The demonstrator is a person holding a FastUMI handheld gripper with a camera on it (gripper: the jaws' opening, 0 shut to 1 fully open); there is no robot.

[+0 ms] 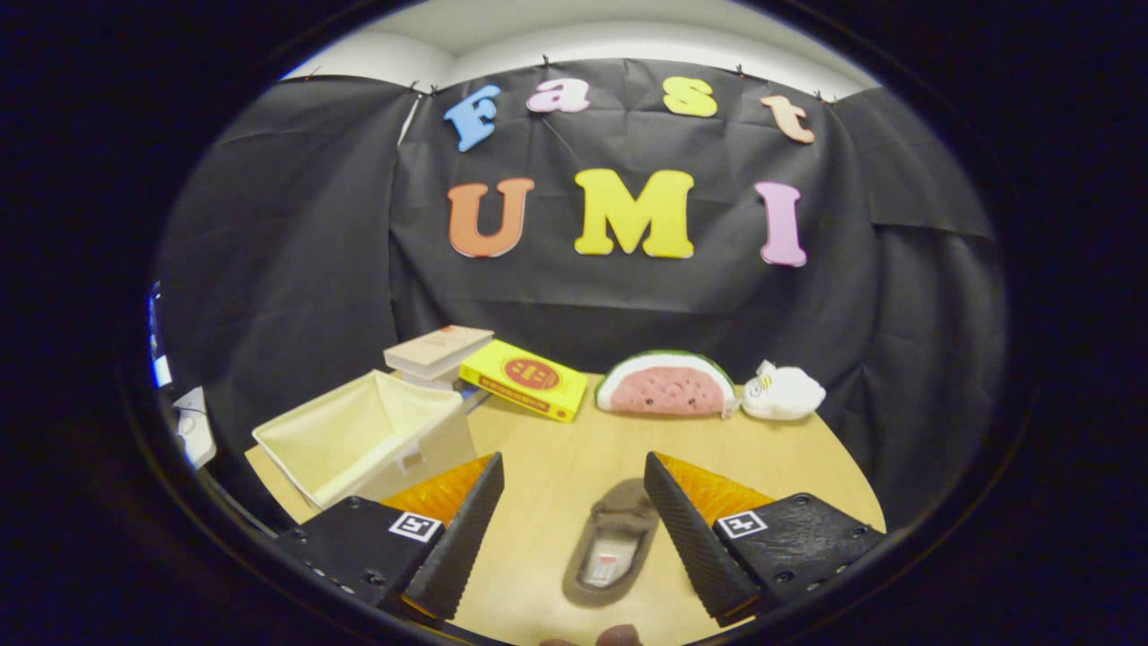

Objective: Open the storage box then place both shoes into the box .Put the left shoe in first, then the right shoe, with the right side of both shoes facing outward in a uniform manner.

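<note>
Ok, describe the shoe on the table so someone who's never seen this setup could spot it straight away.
Start at the wooden table and find the open gripper hovering low over it. The shoe lies flat between its fingers, a brownish slipper. The cream storage box, yellow book and watermelon plush sit further off; this alone is footwear.

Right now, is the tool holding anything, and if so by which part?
Nothing is held. The tool is open, with its fingers spread apart above the table. A brown shoe lies on the table between them, and neither finger touches it.
</note>
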